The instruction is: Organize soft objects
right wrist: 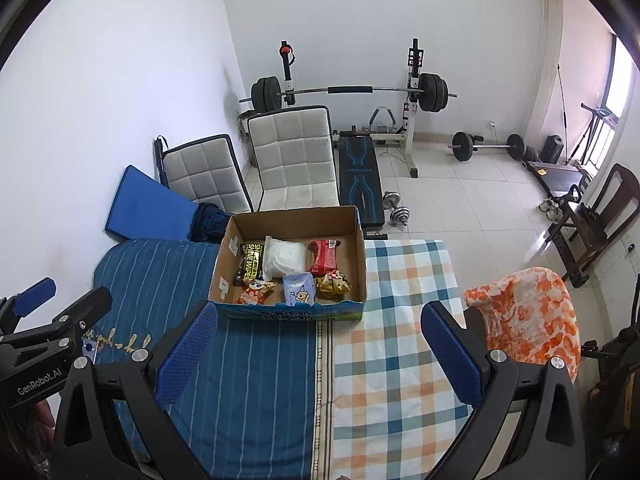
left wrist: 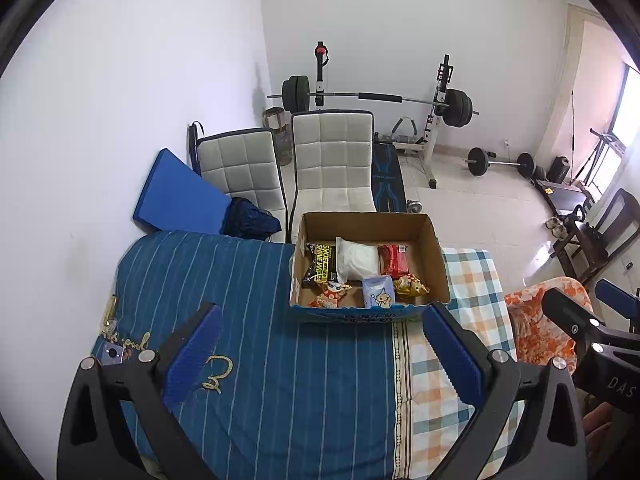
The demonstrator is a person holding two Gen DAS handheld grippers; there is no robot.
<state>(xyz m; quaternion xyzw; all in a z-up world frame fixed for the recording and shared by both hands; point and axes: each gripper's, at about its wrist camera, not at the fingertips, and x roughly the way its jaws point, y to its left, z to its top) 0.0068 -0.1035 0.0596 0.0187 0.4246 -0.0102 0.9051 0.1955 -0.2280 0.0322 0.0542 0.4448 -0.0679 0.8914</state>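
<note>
A bed carried everything. Its left part was covered in dark blue cloth with thin pale stripes, its right part in a blue, orange and white checked cloth. An open cardboard box sat at the far edge, straddling both cloths. A small purple packet lay near the left edge.

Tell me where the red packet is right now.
In both views the red packet lies in the cardboard box, at its back right, beside the white pouch and behind the yellow snack bag.
</note>
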